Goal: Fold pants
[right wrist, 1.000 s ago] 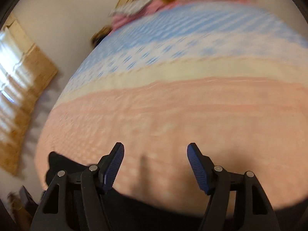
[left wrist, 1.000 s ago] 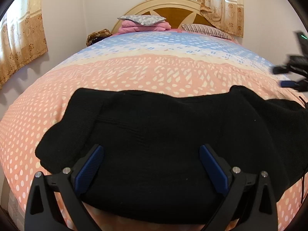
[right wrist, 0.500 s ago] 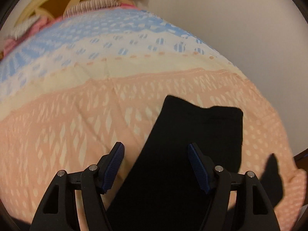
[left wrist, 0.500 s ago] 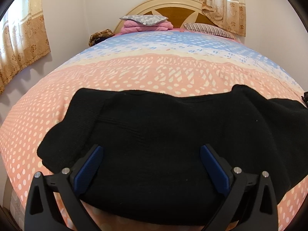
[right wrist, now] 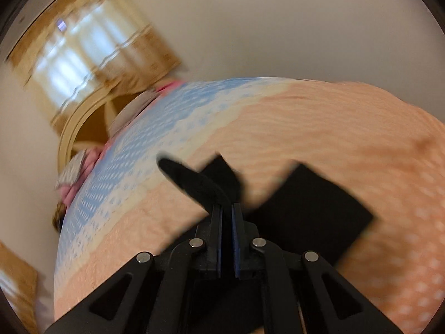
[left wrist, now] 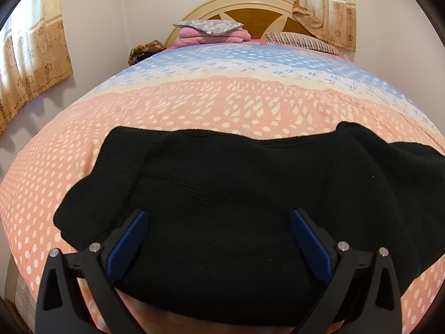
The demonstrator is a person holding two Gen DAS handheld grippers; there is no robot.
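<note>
Two hand-held grippers are mine. In the left view, my left hand-held gripper [left wrist: 217, 239] stands spread wide at the bottom of the frame, over black pants [left wrist: 236, 194] lying across a peach, dotted bed [left wrist: 194, 103]. In the blurred right view, my right hand-held gripper [right wrist: 226, 214] is pressed together at lower centre, pinching a raised fold of the pants [right wrist: 194, 183]; more black cloth lies to its right.

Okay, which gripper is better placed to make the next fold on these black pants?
Right. The right gripper is shut on a pinched edge of the pants, while the left gripper stands open above them.
</note>
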